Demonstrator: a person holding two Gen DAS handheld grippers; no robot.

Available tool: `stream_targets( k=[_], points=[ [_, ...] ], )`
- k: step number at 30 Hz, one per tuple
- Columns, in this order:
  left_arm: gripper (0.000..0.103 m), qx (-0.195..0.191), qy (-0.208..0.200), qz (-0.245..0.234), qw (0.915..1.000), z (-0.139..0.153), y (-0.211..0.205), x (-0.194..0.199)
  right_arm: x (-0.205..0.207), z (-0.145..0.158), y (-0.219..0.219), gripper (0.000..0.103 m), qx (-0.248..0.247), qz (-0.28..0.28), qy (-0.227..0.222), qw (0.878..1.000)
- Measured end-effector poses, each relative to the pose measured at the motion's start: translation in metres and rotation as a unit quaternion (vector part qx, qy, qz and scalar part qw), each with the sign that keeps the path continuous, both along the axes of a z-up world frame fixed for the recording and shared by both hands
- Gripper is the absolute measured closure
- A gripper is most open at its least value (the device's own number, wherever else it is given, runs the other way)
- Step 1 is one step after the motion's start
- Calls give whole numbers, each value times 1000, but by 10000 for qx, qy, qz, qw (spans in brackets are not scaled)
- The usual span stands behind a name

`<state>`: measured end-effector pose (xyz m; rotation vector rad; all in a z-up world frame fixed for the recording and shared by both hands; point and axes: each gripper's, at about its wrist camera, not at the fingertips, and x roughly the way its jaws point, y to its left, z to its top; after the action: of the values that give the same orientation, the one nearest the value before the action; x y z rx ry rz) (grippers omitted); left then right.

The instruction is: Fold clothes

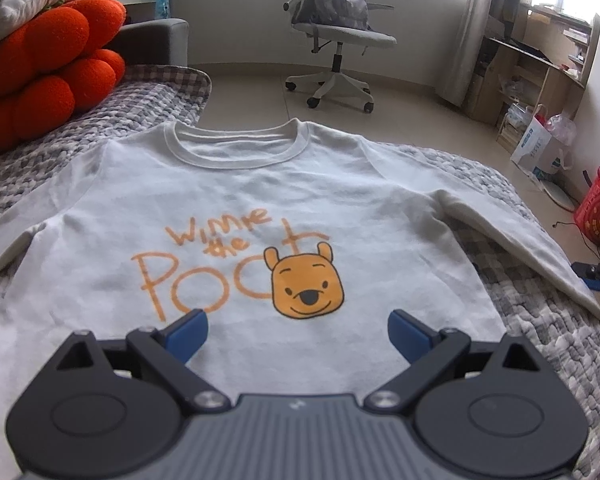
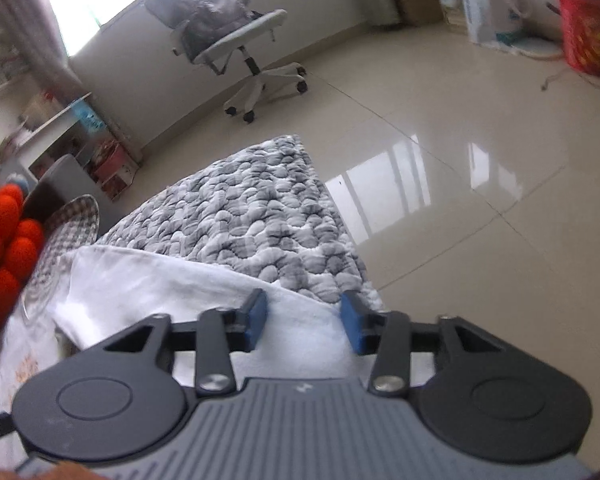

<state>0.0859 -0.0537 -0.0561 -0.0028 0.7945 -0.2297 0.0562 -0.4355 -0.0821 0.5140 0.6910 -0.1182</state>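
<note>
From the left wrist, a white Winnie-the-Pooh sweatshirt (image 1: 260, 216) lies face up and flat on the grey quilted bedspread (image 1: 548, 328), collar at twelve o'clock. The left gripper (image 1: 298, 330) hovers over the hem at six o'clock, jaws wide apart and empty.

From the right wrist, the right gripper (image 2: 304, 326) sits over the sweatshirt's right sleeve (image 2: 204, 280), which runs toward nine o'clock. Its jaws stand apart with white cloth between them, not visibly pinched. For a clean fold, it should probably close on the sleeve's edge through both layers, then carry it across the chest without dragging the body.
</note>
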Motion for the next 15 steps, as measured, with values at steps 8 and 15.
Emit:
stream_targets(
  k=[8, 15],
  points=[
    [6, 26, 8, -27, 10000, -1, -2, -1, 4, 13, 5, 101, -722, -122, -61, 9973],
    [6, 13, 7, -3, 10000, 0, 2, 0, 23, 20, 2, 101, -1138, -305, -98, 9930]
  ],
)
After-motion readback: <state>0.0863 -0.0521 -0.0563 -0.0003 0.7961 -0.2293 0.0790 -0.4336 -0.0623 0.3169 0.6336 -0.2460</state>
